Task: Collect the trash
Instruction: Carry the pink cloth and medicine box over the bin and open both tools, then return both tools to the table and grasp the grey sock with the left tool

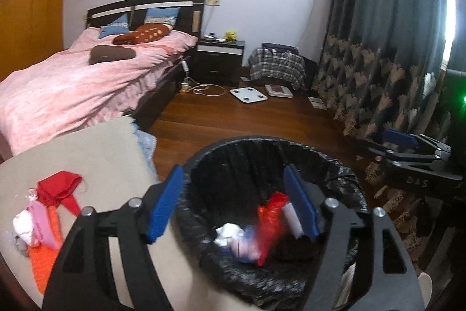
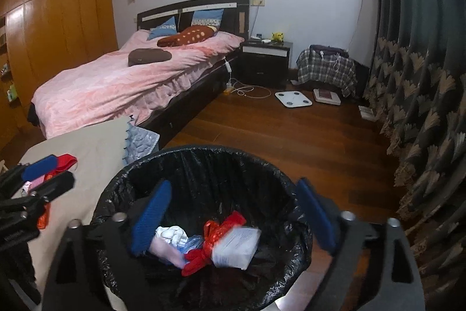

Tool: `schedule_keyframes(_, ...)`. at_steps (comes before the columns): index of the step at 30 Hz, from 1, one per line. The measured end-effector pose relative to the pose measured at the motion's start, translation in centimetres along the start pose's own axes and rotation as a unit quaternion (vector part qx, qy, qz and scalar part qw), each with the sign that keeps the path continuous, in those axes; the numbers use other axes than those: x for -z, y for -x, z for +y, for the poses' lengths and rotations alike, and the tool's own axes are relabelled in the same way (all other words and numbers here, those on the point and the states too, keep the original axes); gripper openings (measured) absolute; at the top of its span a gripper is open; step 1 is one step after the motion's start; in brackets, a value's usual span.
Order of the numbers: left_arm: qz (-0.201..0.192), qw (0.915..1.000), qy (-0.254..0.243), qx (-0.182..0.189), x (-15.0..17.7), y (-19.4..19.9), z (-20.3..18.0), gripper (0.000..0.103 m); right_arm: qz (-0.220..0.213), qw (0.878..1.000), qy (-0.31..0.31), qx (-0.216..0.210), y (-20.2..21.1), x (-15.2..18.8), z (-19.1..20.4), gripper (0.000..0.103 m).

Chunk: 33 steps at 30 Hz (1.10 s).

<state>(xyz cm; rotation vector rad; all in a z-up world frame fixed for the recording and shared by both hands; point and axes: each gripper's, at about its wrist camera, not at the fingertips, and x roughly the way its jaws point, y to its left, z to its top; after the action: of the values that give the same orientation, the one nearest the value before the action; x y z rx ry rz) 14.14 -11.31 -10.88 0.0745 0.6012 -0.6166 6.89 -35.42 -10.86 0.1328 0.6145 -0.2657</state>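
Over the round black-lined trash bin (image 2: 204, 162), both claws, left gripper (image 1: 233, 203) and right gripper (image 2: 233, 212), hang spread and empty, so the red plastic wrapper (image 2: 215, 241) lands inside; more scraps (image 1: 46, 212) wait at nine o'clock.

Bin liner (image 2: 204, 165): thin black plastic, glossy, crinkled. Inside it, red wrapper (image 2: 215, 235), shiny plastic film; white packet (image 2: 238, 247), matt, paper-like. Floor (image 2: 291, 142): dark polished wood, slight sheen. Bed cover (image 2: 122, 83): soft pink cloth. Curtain (image 2: 422, 77): heavy woven fabric, matt. Left hand-held gripper (image 1: 233, 206): matt black frame, textured blue pads (image 1: 166, 206), bare metal bolts.
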Motion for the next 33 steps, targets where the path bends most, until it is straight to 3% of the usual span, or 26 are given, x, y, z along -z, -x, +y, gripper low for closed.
schedule_keyframes(3,-0.005,0.9995,0.013,-0.030,0.1,1.3,1.6,0.088,0.009,1.000,0.007,-0.009,-0.1,0.0,1.0,0.097)
schedule_keyframes(13,-0.009,0.9895,0.055,-0.134,2.4,6.8,7.7,0.093,0.025,0.997,0.040,-0.065,-0.5,1.2,7.5,0.097)
schedule_keyframes(22,-0.009,0.9683,0.084,-0.235,5.4,12.0,14.6,0.093,0.029,0.987,0.083,-0.133,-1.8,2.1,16.1,0.097)
schedule_keyframes(33,-0.001,0.9433,0.125,-0.307,8.0,15.2,22.3,0.093,0.040,0.973,0.117,-0.193,-4.1,3.5,25.2,0.097)
